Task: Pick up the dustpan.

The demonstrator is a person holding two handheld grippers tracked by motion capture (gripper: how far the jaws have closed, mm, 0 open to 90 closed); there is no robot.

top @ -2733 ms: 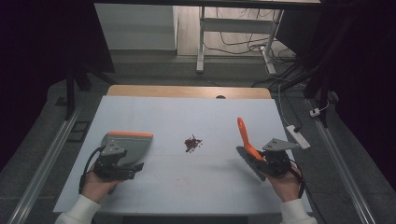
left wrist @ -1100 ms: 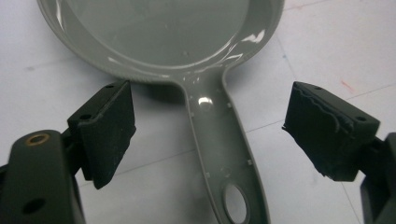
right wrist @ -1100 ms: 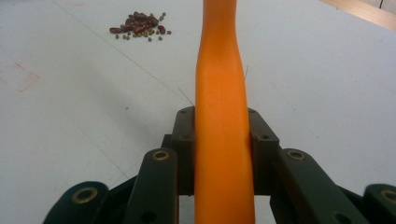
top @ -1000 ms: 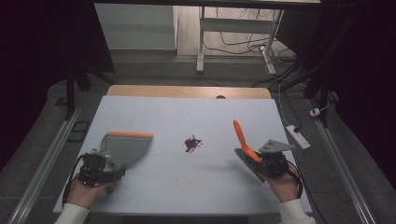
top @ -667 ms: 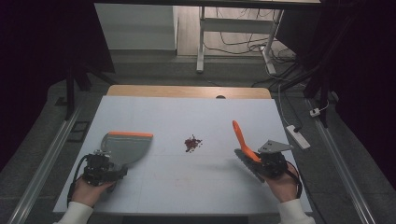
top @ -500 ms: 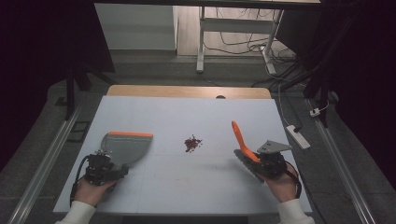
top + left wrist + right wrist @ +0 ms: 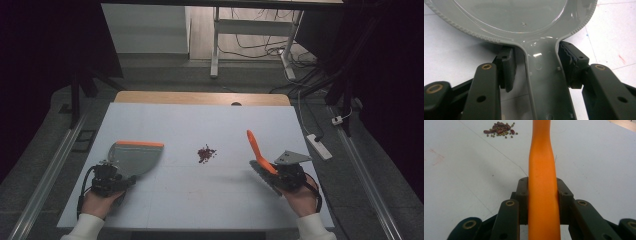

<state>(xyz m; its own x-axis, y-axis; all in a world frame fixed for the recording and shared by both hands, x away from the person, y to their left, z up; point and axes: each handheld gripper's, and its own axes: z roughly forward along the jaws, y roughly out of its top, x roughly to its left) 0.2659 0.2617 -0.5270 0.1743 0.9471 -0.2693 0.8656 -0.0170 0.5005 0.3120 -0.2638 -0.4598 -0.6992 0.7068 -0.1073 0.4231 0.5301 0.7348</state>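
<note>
L claw (image 7: 116, 176) is clenching the dustpan (image 7: 136, 157) handle, pan lying flat ahead of it on the surface (image 7: 200, 120), while R claw (image 7: 270, 172) is gripping the orange brush (image 7: 254, 146) handle, beans (image 7: 206, 153) sitting ahead-left of it.

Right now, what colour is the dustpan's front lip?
Orange, on the grey dustpan; clearest in the high view.

- A flat grey plastic dustpan with an orange front lip (image 7: 134, 156) lies on the left of the white tabletop (image 7: 200, 120), lip turned away from the person; its handle (image 7: 546, 82) runs back between the left gripper (image 7: 537, 66) fingers.
- A slim orange plastic brush handle (image 7: 256, 149) rises tilted from the right gripper (image 7: 542, 195).
- A small heap of dark red beans and tiny greenish seeds (image 7: 205, 153) lies mid-tabletop, between the dustpan and the handle.
</note>
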